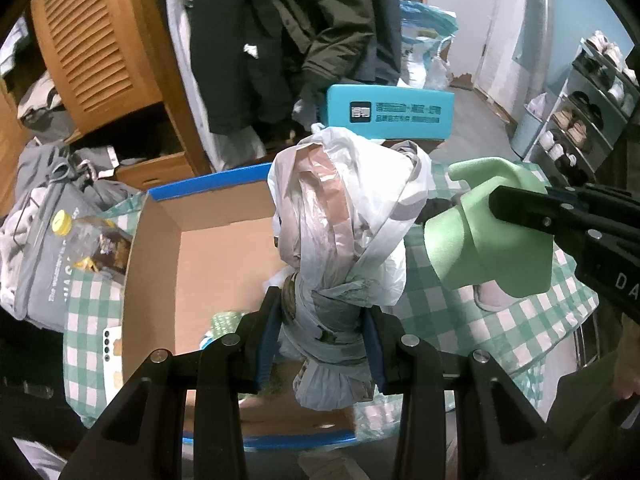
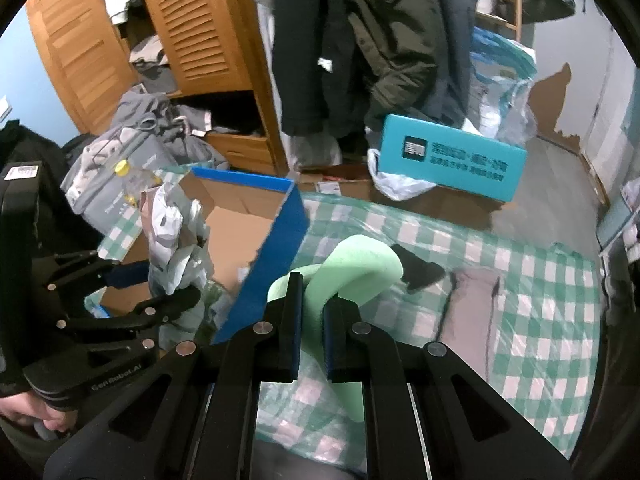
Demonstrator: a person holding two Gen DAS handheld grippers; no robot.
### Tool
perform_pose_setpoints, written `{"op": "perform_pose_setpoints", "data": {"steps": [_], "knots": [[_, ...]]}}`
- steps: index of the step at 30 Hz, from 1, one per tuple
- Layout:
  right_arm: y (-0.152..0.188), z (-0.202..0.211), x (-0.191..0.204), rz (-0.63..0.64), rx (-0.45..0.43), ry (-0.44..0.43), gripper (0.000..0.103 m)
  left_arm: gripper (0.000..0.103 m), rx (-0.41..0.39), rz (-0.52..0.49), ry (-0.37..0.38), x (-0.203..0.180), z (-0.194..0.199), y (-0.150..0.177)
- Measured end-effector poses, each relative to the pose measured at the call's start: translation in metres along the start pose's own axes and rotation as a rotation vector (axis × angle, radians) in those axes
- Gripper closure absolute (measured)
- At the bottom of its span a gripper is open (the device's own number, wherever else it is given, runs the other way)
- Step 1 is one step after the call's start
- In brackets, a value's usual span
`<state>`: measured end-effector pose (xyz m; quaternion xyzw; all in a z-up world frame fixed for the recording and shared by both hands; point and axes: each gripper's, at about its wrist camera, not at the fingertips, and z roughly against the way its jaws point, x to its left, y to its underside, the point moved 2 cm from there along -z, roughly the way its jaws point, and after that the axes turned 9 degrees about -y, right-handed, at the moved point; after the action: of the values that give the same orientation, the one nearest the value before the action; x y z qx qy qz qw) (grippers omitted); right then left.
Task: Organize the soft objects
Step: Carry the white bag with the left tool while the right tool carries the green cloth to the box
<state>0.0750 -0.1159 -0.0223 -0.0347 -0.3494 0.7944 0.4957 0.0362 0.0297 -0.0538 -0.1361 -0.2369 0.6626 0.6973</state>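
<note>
Pinching the knotted neck of a crinkled white plastic bag (image 1: 340, 216), the left gripper (image 1: 320, 344) has its blue-padded fingers (image 1: 266, 344) closed on the twisted grey bundle, holding it above an open cardboard box (image 1: 160, 248) with a blue-taped rim. Beside it, the right gripper (image 2: 311, 340) squeezes its fingers (image 2: 292, 332) narrowly on a soft, bent strip of pale green foam (image 2: 360, 264), which arches up out of the grip. Under both lies a glossy green-and-white checked cloth (image 2: 540, 320), where a dark sock (image 2: 420, 270) and a flat pinkish-grey fabric piece (image 2: 472, 304) rest near the foam
</note>
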Motion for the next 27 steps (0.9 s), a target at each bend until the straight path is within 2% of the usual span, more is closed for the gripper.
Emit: {"op": "perform_pose_setpoints", "data": {"steps": [27], "knots": [[-0.037,-0.055,0.094,0.115,0.040,-0.099,0.095,0.064,0.021,0.140,-0.058,0.094,-0.011,0.026]]}}
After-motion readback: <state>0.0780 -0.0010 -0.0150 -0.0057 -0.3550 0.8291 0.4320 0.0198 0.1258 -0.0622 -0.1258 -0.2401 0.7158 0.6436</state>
